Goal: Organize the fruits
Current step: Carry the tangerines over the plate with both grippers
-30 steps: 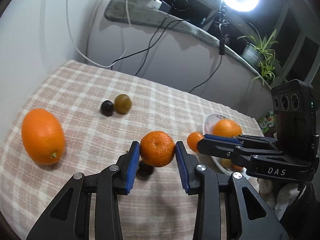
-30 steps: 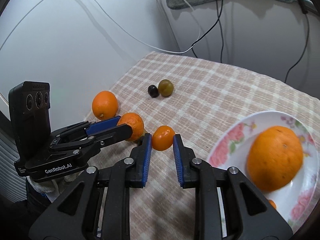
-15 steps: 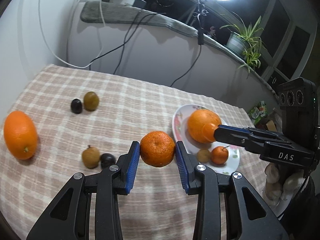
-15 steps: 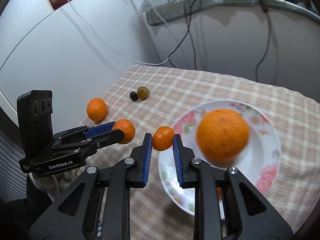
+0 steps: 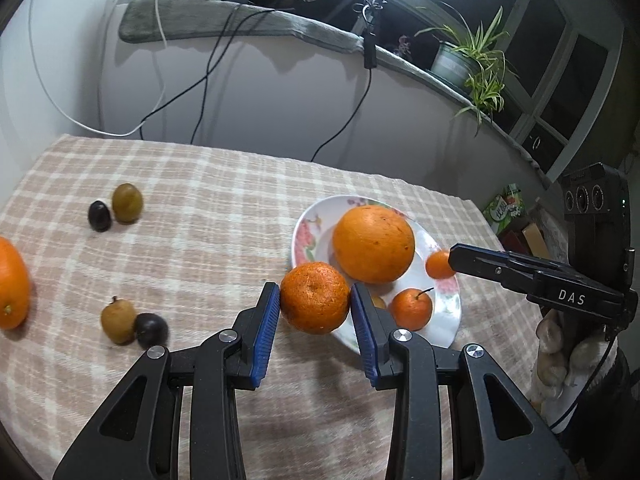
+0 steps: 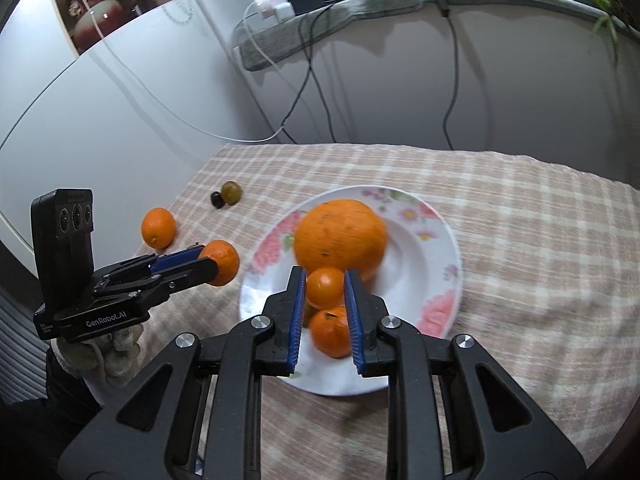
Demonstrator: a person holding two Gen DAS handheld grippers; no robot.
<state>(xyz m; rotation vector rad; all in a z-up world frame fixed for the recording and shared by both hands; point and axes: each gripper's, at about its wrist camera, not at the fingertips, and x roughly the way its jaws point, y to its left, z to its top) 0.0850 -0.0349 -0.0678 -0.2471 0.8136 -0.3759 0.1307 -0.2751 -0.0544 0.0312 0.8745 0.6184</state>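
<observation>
We are working over a table under a beige checked cloth, with a pale wall, trailing cables and a ledge holding a potted plant behind it. From the left wrist view, far left at the cloth's edge lies an orange; next, towards the back, a dark plum touches a greenish fruit, and nearer us a tan fruit touches a second dark fruit. In the middle, our left gripper is clamped on a mandarin, both blue pads pressed against its sides, holding it up at the near left rim of the flowered plate. On the plate sit a big orange and a small stemmed tangerine. To the right, our right gripper has its pads closed on a small round tangerine, hanging above the plate just in front of the big orange, with the stemmed tangerine below it.
</observation>
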